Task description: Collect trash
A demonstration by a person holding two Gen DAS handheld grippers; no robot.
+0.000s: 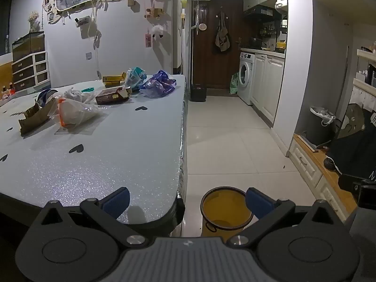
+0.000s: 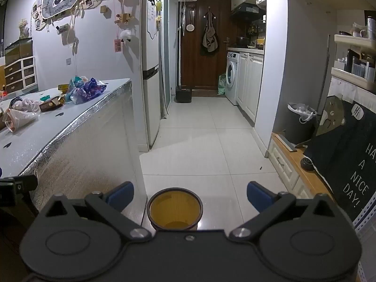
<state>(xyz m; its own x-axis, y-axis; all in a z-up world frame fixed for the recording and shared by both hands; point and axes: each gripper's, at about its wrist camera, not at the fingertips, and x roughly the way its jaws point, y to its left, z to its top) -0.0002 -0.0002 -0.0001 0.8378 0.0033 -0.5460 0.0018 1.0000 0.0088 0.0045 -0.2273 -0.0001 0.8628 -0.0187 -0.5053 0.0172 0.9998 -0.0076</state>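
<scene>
Trash lies on the far part of the table (image 1: 105, 159): a clear plastic bag (image 1: 75, 112), a torn cardboard piece (image 1: 33, 119), a brown box (image 1: 112, 96), a yellow box (image 1: 112, 80), a teal bag (image 1: 135, 76) and a purple bag (image 1: 158, 84). The purple bag (image 2: 90, 89) and clear bag (image 2: 17, 118) also show in the right wrist view. A yellow bin (image 1: 225, 209) stands empty on the floor by the table's corner. My left gripper (image 1: 188, 202) hangs open over the table edge. My right gripper (image 2: 190, 197) is open above the bin (image 2: 175, 208). Both hold nothing.
White floor tiles (image 2: 199, 141) run to a brown door (image 2: 202, 47). A fridge (image 2: 150, 70) stands past the table. A washing machine (image 2: 231, 77) and cabinets line the right. A dark lined bin (image 2: 302, 122) and a hanging mat (image 2: 347, 150) sit at the right.
</scene>
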